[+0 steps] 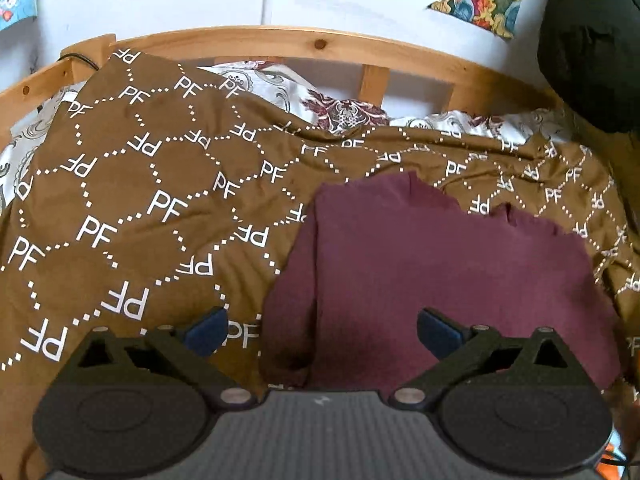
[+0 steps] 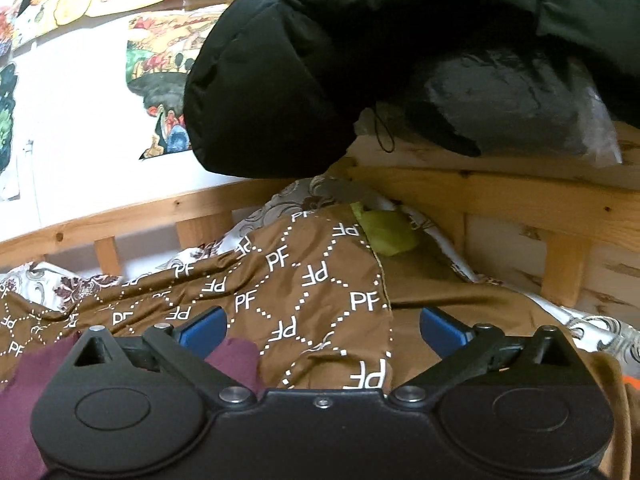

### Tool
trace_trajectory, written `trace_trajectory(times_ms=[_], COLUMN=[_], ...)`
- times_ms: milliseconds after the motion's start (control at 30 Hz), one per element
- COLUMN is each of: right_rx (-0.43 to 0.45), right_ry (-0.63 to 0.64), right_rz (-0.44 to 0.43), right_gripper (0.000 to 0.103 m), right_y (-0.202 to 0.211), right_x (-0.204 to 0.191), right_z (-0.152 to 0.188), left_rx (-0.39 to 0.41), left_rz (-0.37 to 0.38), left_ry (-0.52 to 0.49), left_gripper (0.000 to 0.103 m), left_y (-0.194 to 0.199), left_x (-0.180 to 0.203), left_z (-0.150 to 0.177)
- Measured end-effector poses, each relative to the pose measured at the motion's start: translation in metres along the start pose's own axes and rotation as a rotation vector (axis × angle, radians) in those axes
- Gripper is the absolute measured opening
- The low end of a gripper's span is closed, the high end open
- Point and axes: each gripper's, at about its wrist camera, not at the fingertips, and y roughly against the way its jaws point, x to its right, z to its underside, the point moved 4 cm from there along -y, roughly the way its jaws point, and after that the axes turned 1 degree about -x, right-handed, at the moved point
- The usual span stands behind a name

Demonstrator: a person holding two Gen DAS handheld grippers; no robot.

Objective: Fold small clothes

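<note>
A small maroon garment lies flat on a brown bedspread printed with white "PF" letters. Its left side looks folded over along a vertical crease. My left gripper is open and empty, just above the garment's near left edge, with one blue pad over the bedspread and the other over the maroon cloth. In the right wrist view the garment shows only at the lower left. My right gripper is open and empty over the bedspread, right of the garment.
A wooden bed rail runs along the far side, with a white wall and colourful posters behind. A black puffy jacket is draped on the wooden frame at the right. A floral sheet and a green item lie near the rail.
</note>
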Motion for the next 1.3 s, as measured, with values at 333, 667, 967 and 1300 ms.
trace_trajectory(times_ms=[333,667,967,1300], right_rx=[-0.099,-0.166,-0.293,-0.254], right_ry=[0.151,0.247,0.177,0.364], right_rz=[-0.106,-0.188,-0.311,-0.358], right_gripper=[0.102,0.102,0.102,0.102], right_y=[-0.006,-0.007,0.000,-0.007], right_x=[-0.041,-0.068,-0.111,-0.168], right_z=[0.022,0.038,0.062,0.081], left_rx=[-0.088,-0.119,-0.124,-0.148], left_rz=[-0.030,-0.030,-0.043,-0.026], left_ry=[0.050,0.011,0.067,0.125], left_gripper=[0.102,0.102,0.102,0.102], left_y=[-0.019,-0.026,-0.037,-0.051], left_x=[-0.009,-0.001,-0.006,-0.012], left_z=[0.006,0.007,0.006,0.006])
